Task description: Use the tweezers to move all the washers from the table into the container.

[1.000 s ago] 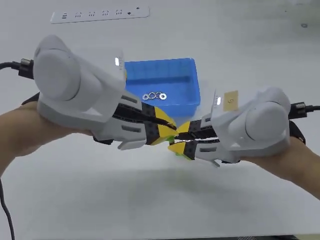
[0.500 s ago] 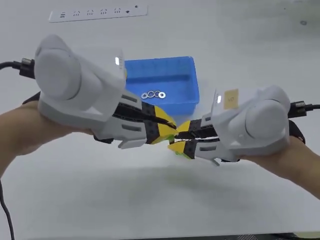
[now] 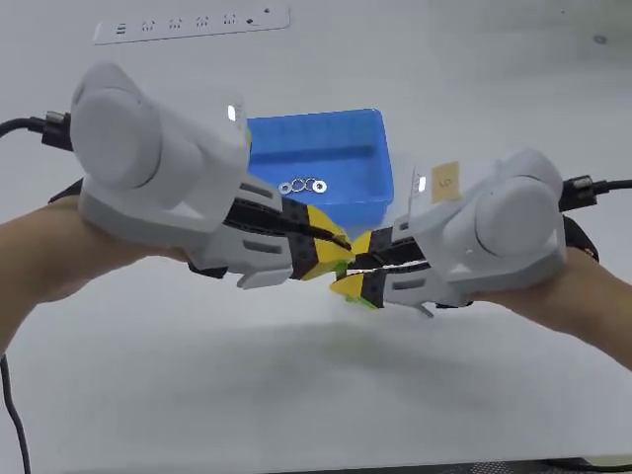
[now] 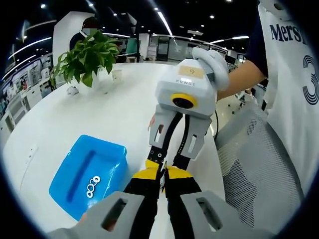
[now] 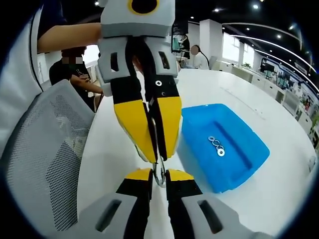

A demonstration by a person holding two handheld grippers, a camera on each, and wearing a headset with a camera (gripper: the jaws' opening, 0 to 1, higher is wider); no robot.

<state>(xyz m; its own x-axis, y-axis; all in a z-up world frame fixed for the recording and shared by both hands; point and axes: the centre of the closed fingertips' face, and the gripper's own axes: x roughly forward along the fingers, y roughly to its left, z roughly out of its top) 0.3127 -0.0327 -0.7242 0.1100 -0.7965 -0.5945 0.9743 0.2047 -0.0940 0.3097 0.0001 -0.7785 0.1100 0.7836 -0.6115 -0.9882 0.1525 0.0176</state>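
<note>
On my head view, the left gripper [image 3: 341,255] and right gripper [image 3: 348,280] are pale grey shells with black jaws tipped yellow. The container [image 3: 341,148] is bright blue and its washers [image 3: 304,186] are silver. The table [image 3: 296,395] is white, like the power strip [image 3: 193,24] at upper left. My right gripper view shows silvery tweezers [image 5: 158,172]. My left gripper view has a green potted plant [image 4: 84,57] at upper left and a white shirt [image 4: 289,89] with dark blue lettering at right.

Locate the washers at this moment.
Head view: three washers lie together inside the blue container, just beyond where the left gripper and right gripper meet.
</note>
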